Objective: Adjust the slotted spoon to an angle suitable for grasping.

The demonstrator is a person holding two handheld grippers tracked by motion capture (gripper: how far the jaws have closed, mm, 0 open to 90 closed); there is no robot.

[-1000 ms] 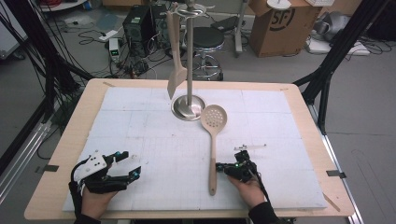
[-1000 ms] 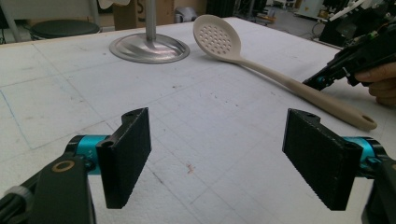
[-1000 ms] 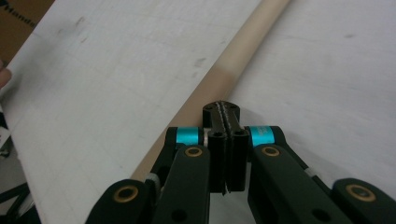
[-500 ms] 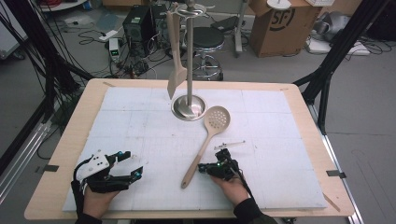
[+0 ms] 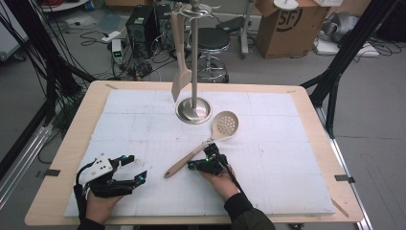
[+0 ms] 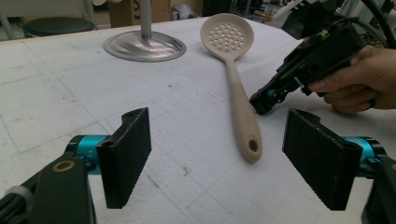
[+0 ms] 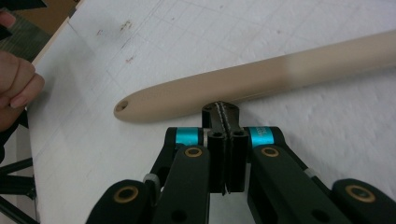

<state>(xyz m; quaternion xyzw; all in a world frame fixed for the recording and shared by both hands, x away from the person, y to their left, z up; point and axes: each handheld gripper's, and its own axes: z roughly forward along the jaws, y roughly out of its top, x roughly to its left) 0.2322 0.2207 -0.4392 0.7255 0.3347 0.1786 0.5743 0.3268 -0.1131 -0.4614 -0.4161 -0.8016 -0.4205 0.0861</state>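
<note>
My right claw (image 7: 226,112) has its jaws pressed together with nothing between them, tips touching the side of the slotted spoon's (image 5: 201,147) handle near its holed end; the contact is plain in the right gripper view, where the handle (image 7: 261,84) runs across just beyond the closed tips. In the high view the right claw (image 5: 207,163) sits on the near side of the handle, about mid-bench. Change against the earlier frames: a second ago the spoon lay nearly straight toward me with the handle end by the right claw; half a second ago it was already slanting; now it is swung further, handle end pointing to the near left and the perforated bowl (image 5: 225,124) lying just right of the stand's base (image 5: 193,110). The right claw has travelled left with it. My left claw (image 6: 219,154) is spread wide, holding nothing, and has stayed at the near-left of the bench (image 5: 76,129), well apart from the spoon; in the high view it is at (image 5: 128,173). The left gripper view shows the spoon (image 6: 236,79) flat on the white mat (image 5: 268,158). A wooden spatula (image 5: 179,57) hangs from the stand's top. Containers: a cardboard box (image 5: 282,24) on the floor behind the bench, contents not discernible.
</note>
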